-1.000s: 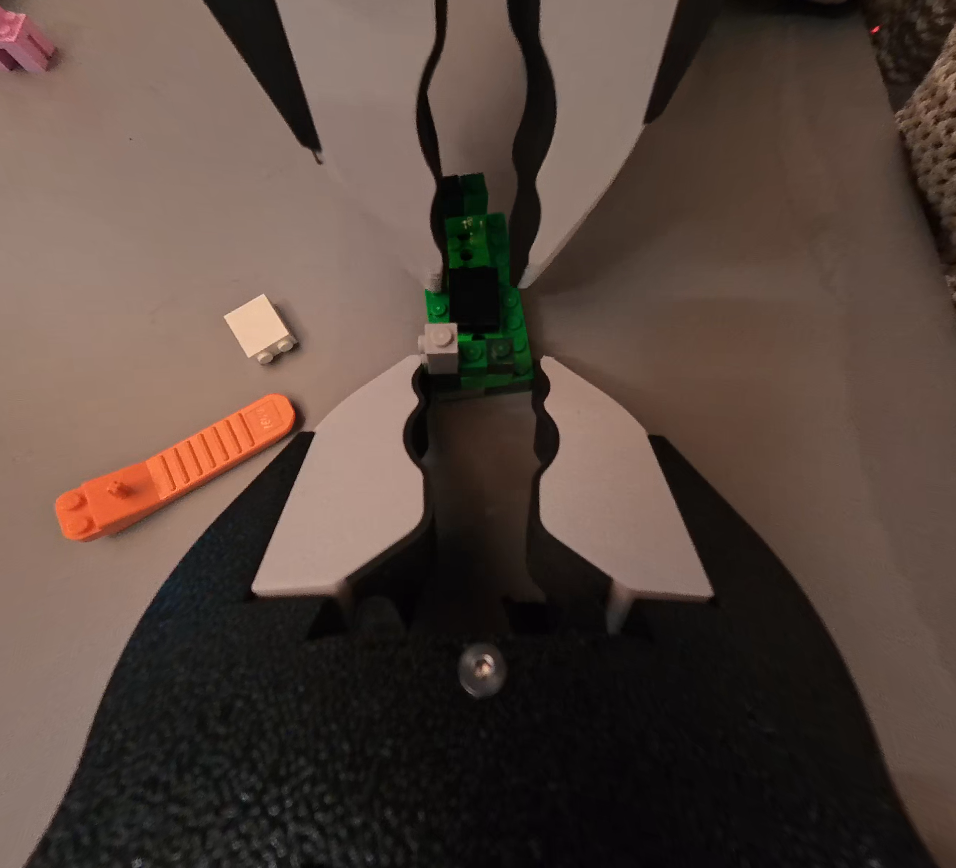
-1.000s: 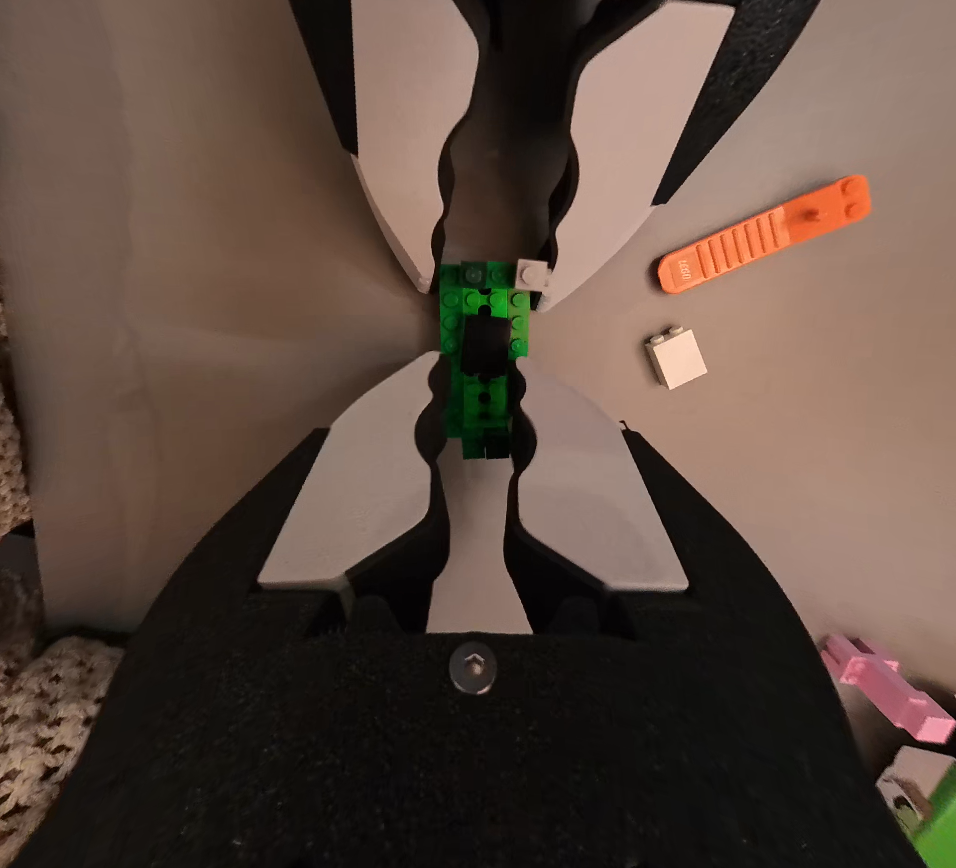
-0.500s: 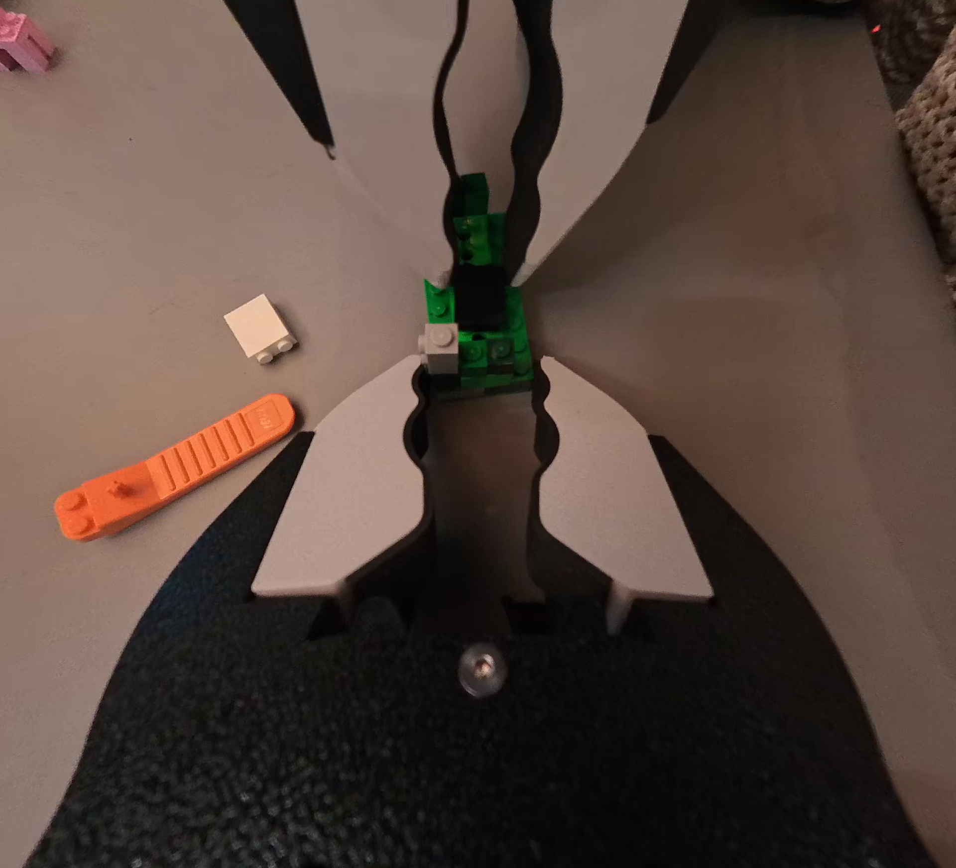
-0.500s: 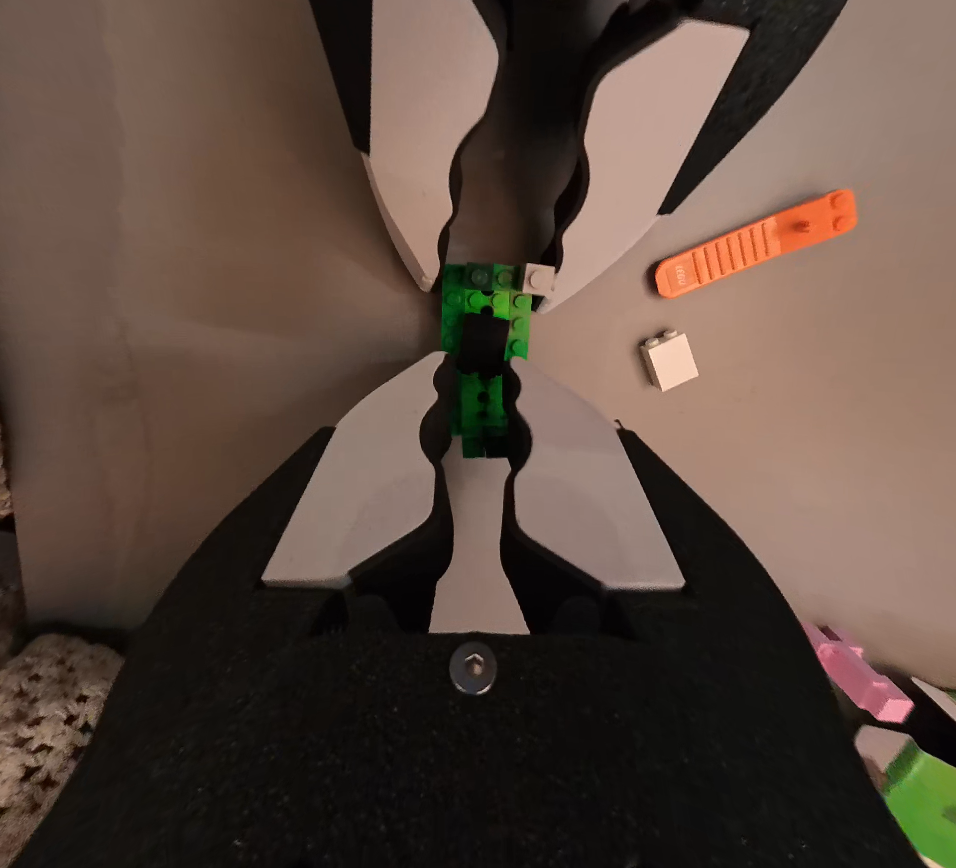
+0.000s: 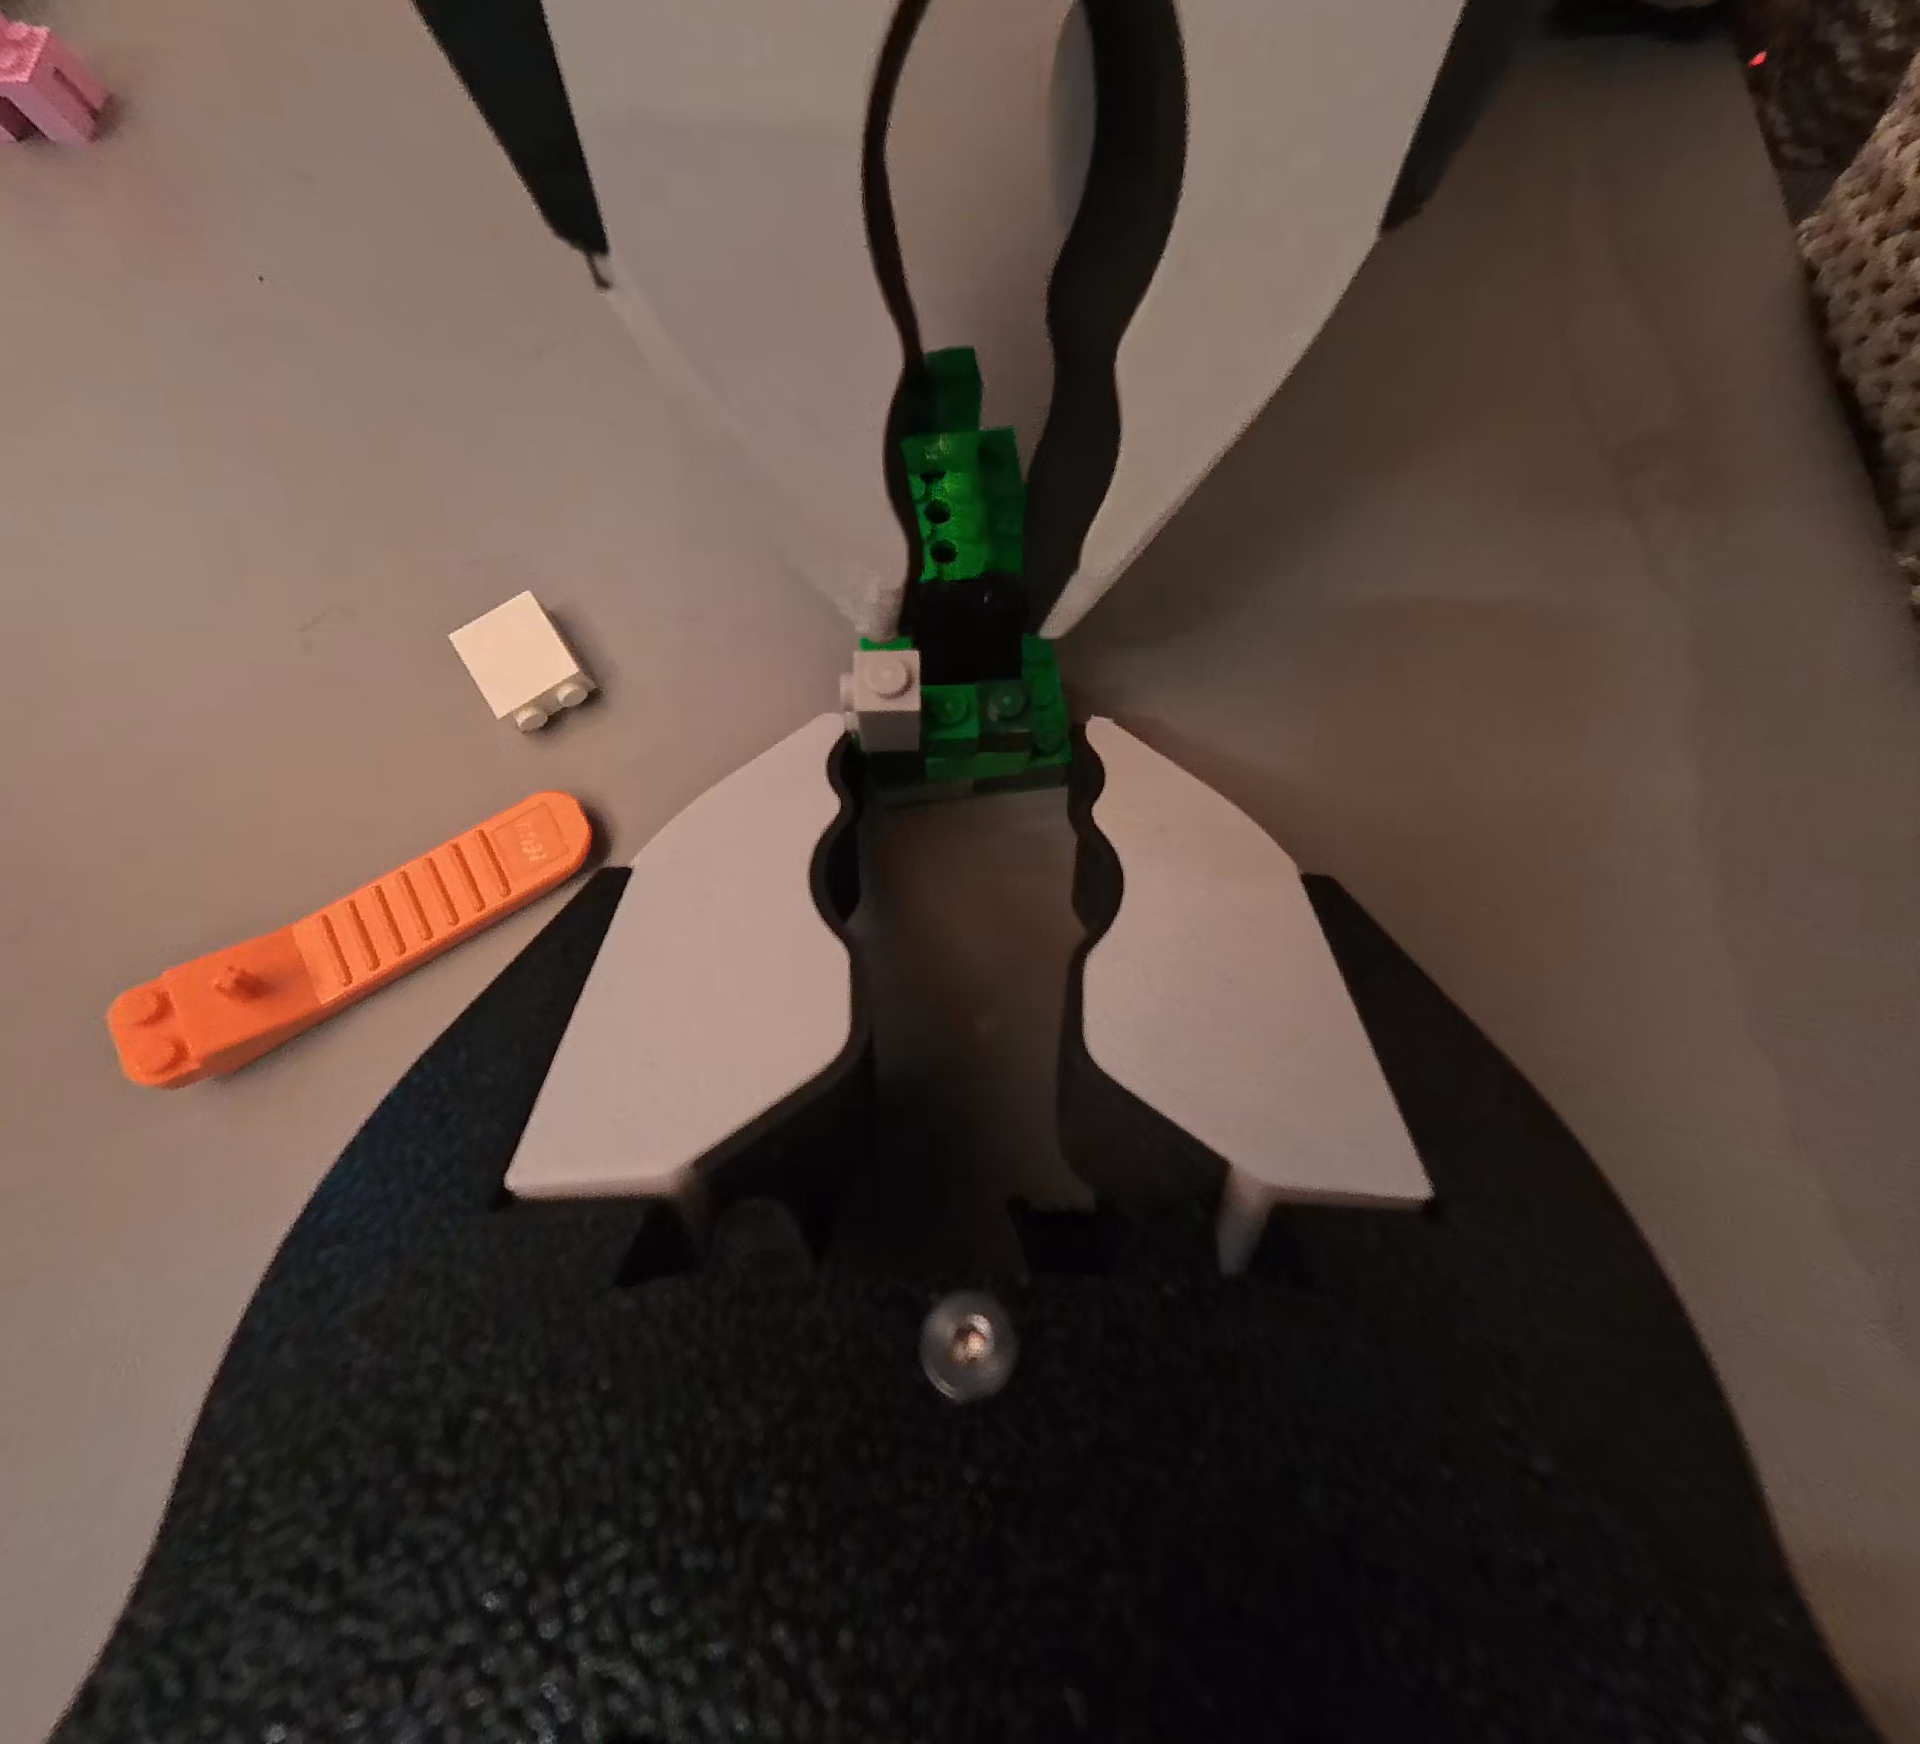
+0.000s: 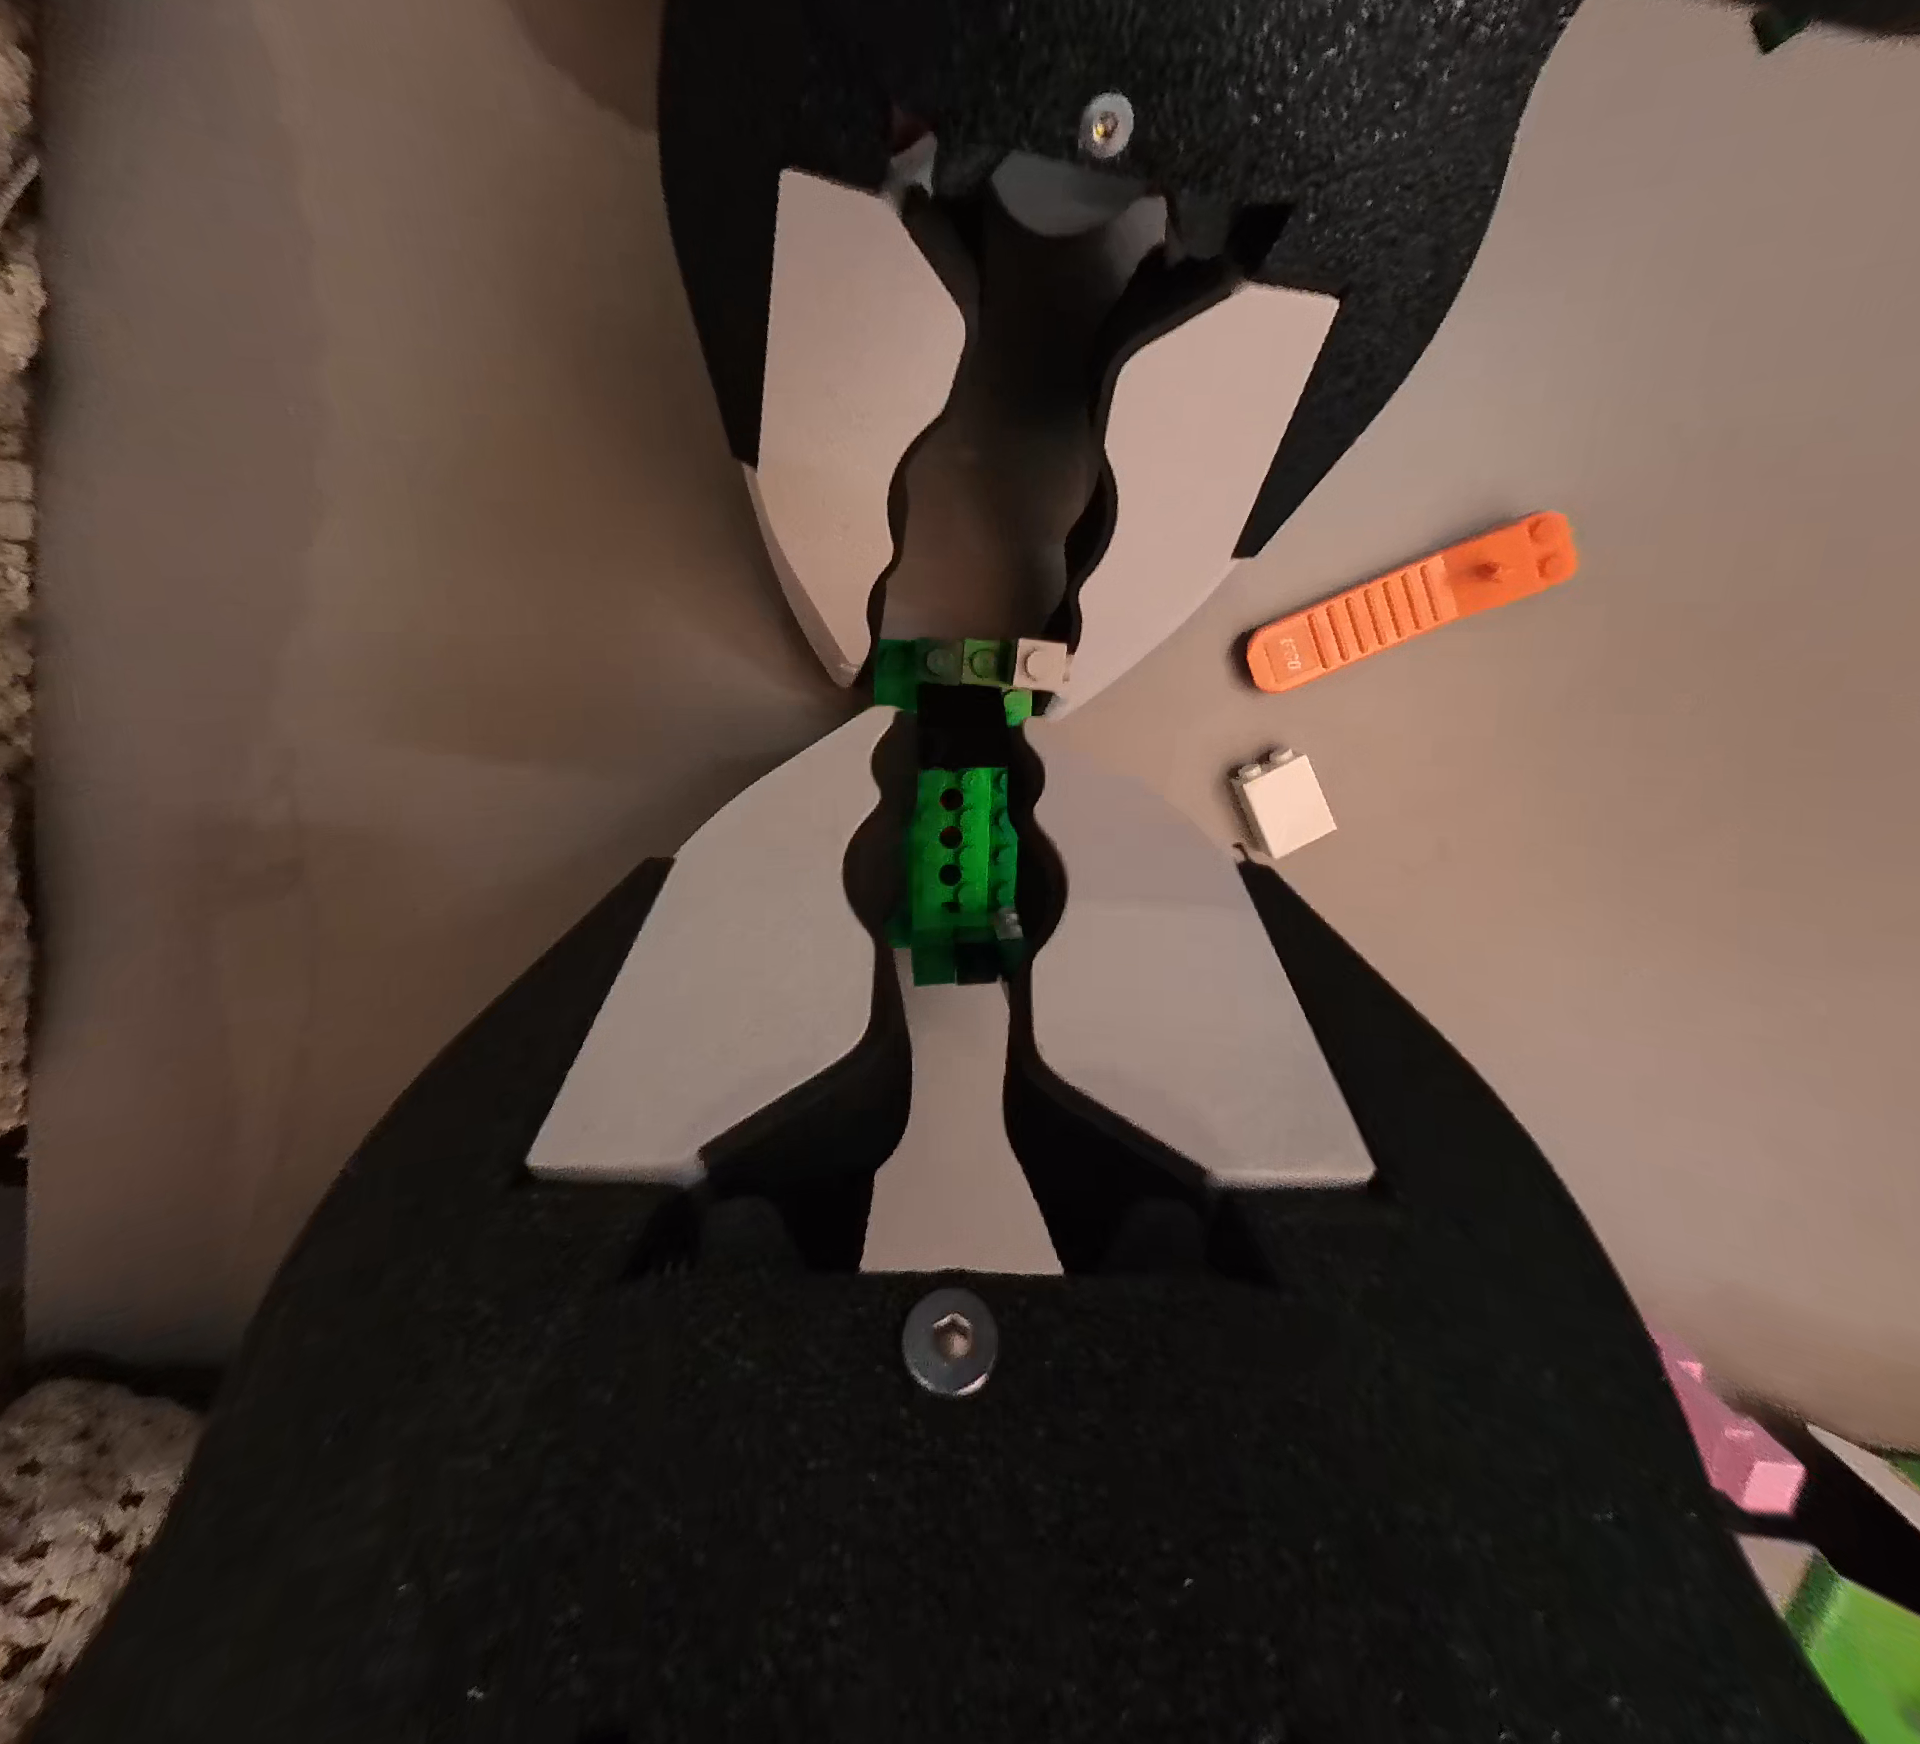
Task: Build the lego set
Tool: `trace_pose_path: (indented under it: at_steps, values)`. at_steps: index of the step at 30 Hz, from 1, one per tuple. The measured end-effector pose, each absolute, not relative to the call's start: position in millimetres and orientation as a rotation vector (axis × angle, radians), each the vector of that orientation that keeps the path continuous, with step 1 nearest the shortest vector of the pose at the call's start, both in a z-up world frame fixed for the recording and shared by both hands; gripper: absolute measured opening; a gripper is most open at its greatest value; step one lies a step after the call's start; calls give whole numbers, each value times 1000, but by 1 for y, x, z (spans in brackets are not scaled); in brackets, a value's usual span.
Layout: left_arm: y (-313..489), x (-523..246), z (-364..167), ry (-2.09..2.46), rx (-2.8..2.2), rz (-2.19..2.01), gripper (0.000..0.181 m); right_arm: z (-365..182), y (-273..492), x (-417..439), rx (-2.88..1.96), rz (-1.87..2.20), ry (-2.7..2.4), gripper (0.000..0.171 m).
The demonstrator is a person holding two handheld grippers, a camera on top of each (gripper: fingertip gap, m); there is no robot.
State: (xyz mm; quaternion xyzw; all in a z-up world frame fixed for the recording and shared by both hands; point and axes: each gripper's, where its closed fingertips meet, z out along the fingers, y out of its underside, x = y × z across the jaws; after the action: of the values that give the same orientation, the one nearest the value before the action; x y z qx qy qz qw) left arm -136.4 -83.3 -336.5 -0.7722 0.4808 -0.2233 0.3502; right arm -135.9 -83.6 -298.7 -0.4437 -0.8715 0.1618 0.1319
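The small green-and-black lego build (image 5: 966, 655) is held over the grey tabletop (image 5: 1455, 759) between two claws that face each other tip to tip, and its long axis runs straight along the line joining them. The left claw (image 5: 961, 738) has its jaws closed on the wider end, where a small light-grey studded brick (image 5: 885, 697) sticks out at the build's left corner. The right claw (image 6: 961, 821) is clamped on the narrower green section with a row of round holes (image 6: 951, 837), which lies lengthwise in the gap of its jaws. So each claw has one end, and any pressing together or pulling apart would, I judge, act along that shared axis. Loose pieces lie well off to one side: a white square lego brick (image 5: 525, 660), a ribbed orange plastic brick separator (image 5: 348, 936) near it, and a pink lego piece (image 5: 47, 89) at the far edge. The left claw is the nearer one to them.
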Motion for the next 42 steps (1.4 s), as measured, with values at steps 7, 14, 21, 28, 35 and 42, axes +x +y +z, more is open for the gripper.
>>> trace_pose_path:
  at_steps: [7,14,21,28,35,42]
  values:
    - [-83,-136,-336,1245,-2000,-579,38,-301,-86,-141,-1368,587,-2498,15]
    - [-83,-136,-336,1245,-2000,-579,38,-302,-85,-141,-1420,646,-2484,23]
    - [-83,-136,-336,1245,-2000,-578,38,-298,-81,-136,-1426,644,-2486,25]
    - [-82,-136,-335,1245,-2000,-578,38,-305,-76,-119,-1460,580,-2563,27]
    - [-82,-136,-335,1245,-2000,-578,38,-315,-70,-115,-1434,472,-2603,27]
    - [-83,-136,-334,1251,-1997,-582,38,-316,-66,-116,-1393,440,-2599,15]
